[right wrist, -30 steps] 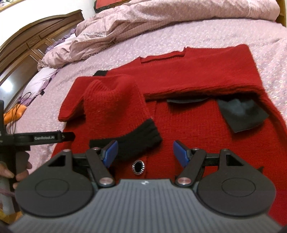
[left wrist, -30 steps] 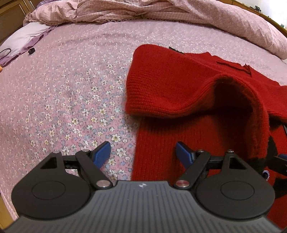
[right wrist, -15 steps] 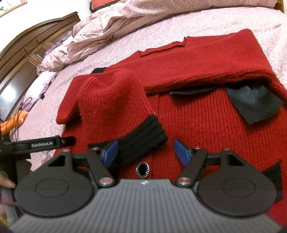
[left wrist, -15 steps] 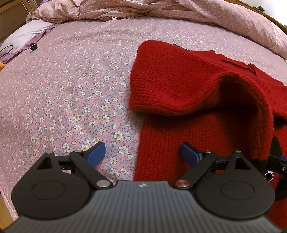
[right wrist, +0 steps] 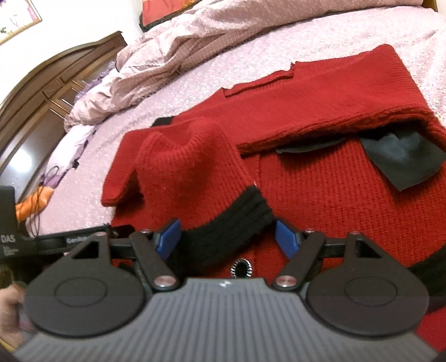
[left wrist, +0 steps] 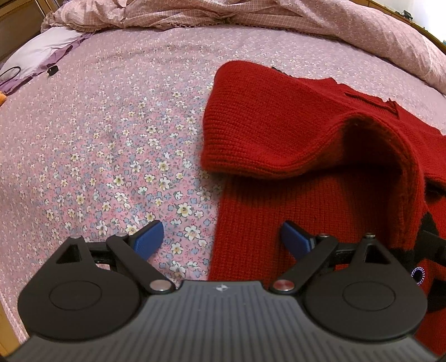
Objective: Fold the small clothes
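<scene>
Both grippers hang over the red sweater, left gripper wide and empty at its edge, right gripper apart around the black cuff without pinching.

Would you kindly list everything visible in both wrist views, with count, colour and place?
cardigan: one, red, spread on the bed, both sleeves folded across its front
cuff: one, black, end of the nearer sleeve, between the right gripper's open jaws
button: one, black, on the cardigan front
bedsheet: one, pink floral, under the cardigan
quilt: one, pink, bunched at the far side
wardrobe: one, brown, beside the bed
left gripper: black, blue pads, just opened wider, over the cardigan's edge
right gripper: black, blue pads, open
</scene>
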The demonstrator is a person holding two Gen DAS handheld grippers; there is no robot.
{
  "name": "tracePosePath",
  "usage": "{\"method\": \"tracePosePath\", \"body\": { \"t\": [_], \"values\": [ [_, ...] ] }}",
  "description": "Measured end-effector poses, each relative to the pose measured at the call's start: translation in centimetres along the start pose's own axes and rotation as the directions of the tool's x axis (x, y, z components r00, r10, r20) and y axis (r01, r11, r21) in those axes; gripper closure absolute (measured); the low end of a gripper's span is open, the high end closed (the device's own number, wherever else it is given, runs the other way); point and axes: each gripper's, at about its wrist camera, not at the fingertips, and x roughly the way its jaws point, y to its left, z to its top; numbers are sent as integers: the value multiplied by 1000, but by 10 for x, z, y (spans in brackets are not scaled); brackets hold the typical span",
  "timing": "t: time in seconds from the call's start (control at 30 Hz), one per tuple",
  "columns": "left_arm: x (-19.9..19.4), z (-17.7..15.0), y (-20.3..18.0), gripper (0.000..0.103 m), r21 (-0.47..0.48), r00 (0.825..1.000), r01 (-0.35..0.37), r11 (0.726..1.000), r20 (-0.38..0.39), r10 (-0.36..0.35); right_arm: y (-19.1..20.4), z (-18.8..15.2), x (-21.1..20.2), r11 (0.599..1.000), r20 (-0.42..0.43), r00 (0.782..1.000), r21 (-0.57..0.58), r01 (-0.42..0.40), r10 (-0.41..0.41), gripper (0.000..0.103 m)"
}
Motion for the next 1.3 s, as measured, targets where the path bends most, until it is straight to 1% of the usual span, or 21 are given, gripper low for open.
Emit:
{"method": "tracePosePath", "body": {
  "t": [0.17, 0.23, 0.3, 0.33, 0.37, 0.43, 0.47, 0.5, 0.53, 0.57, 0.7, 0.83, 1.03, 1.17, 1.3],
  "values": [
    [2, 0, 2, 8, -4, 1000, 6, 1000, -2, -6, 1, 1, 1, 1000, 19, 1000, 24, -20, 19, 33],
    [2, 0, 2, 8, -3, 1000, 6, 1000, -1, -6, 1, 1, 3, 999, 19, 999, 24, -28, 28, 40],
    [2, 0, 2, 8, -4, 1000, 6, 1000, -1, -6, 3, 1, 5, 999, 15, 999, 18, -29, 29, 43],
    [3, 0, 2, 8, -6, 1000, 6, 1000, 0, -6, 4, 1, 6, 1000, 15, 1000, 15, -28, 28, 46],
    [3, 0, 2, 8, -10, 1000, 6, 1000, 2, -6, 5, 2, 7, 1000, 17, 1000, 14, -26, 25, 50],
    [2, 1, 3, 8, -19, 1000, 8, 1000, 5, -7, 5, 3, 7, 1000, 19, 1000, 14, -21, 20, 67],
    [2, 1, 4, 8, -22, 1000, 7, 1000, 9, -7, 5, 3, 7, 1000, 21, 1000, 14, -17, 17, 72],
    [1, 2, 4, 8, -23, 1000, 6, 1000, 13, -6, 5, 4, 5, 1000, 25, 1000, 12, -17, 16, 82],
    [0, 2, 4, 8, -23, 1000, 4, 1000, 16, -4, 3, 5, 4, 1000, 29, 999, 14, -17, 16, 87],
    [-1, 3, 4, 8, -23, 1000, 1, 1000, 22, -1, 1, 6, 2, 1000, 32, 999, 19, -18, 17, 89],
    [-6, 5, 2, 8, -12, 999, -2, 1000, 46, 3, -5, 14, -11, 999, 56, 998, 31, -32, 30, 93],
    [-9, 9, -2, 8, 5, 998, -10, 1000, 67, 10, -5, 29, -31, 999, 121, 992, -4, -42, 42, 93],
    [-8, 12, -7, 8, 17, 996, -18, 1000, 93, 16, -8, 66, -58, 998, 215, 976, -59, -29, 41, 93],
    [-11, 11, -12, 8, 36, 993, -6, 999, 116, 2, -11, 90, -66, 998, 251, 967, -62, -28, 43, 93],
    [-14, 8, -19, 8, 52, 991, 6, 999, 132, -13, -8, 113, -71, 995, 288, 957, -102, 4, 26, 94]
  ]
}}
